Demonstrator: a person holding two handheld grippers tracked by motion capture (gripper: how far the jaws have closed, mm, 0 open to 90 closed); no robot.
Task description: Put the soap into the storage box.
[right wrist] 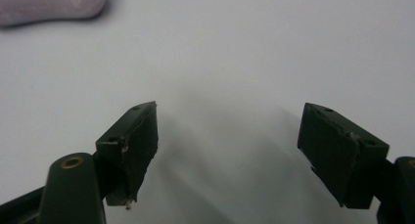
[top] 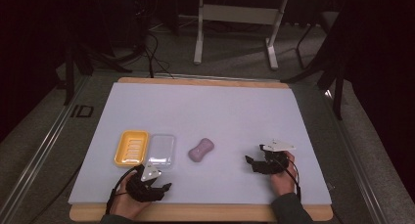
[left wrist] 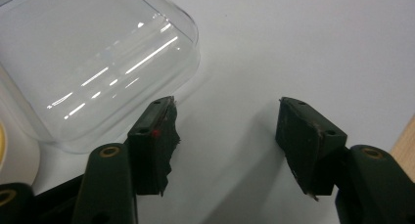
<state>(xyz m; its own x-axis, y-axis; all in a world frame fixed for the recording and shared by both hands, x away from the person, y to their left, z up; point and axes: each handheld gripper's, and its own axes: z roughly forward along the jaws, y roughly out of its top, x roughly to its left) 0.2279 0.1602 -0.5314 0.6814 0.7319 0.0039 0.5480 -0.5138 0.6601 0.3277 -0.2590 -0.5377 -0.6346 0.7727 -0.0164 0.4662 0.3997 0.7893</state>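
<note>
Clear lid (top: 162, 149) beside yellow soap dish (top: 131, 147), empty

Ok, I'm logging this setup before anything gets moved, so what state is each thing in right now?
yellow soap dish: empty, flat on the table, lid off.
clear lid: off, lying beside the dish, touching its right side.
pink soap: loose on the table, apart from both.
left gripper: open, nothing between the jaws, near the lid.
right gripper: open, empty.
</note>
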